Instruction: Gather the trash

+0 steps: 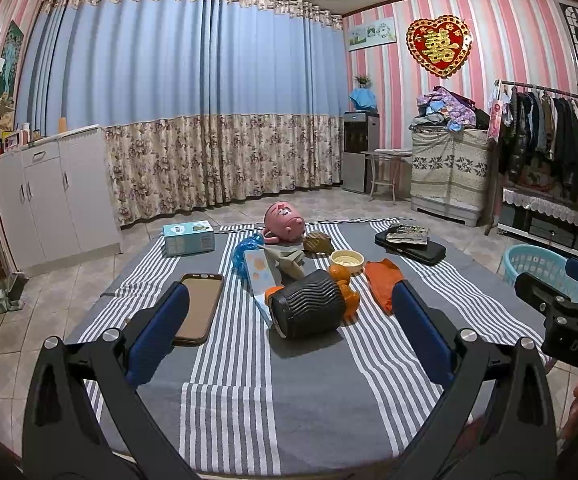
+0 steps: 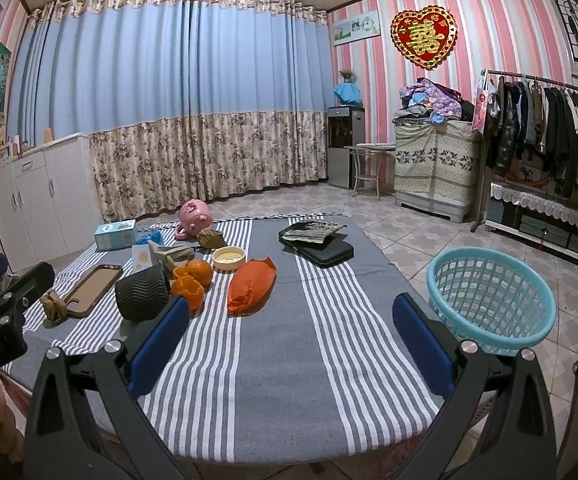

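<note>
Orange peel (image 2: 251,285) lies on the striped cloth (image 2: 273,360) near the table's middle, with more peel (image 2: 187,290) and a whole orange (image 2: 200,270) just to its left. Crumpled paper (image 2: 175,255) and a blue bag (image 2: 151,236) lie behind these, beside a card (image 2: 141,258). A small brown wad (image 2: 53,307), possibly crumpled wrapper, touches the near end of the phone case (image 2: 91,289).

Other items on the cloth:
- Ribbed black cylinder (image 1: 308,309), on its side, touching the peel pieces.
- Cream dish (image 2: 229,258), behind the orange.
- Pink toy (image 2: 195,216) and teal box (image 2: 115,234), at the far edge.
- Black case (image 2: 321,250) with a printed packet (image 2: 314,230) on top, far right.

A teal basket (image 2: 491,300) stands on the floor off the table's right edge, empty as far as the view shows.

Left gripper (image 1: 289,306): jaws spread wide, holding nothing, with the cylinder between the fingertips in the wrist view. Right gripper (image 2: 289,316): jaws likewise wide apart and empty, over bare cloth, with the basket just beyond its right finger (image 2: 421,344).
</note>
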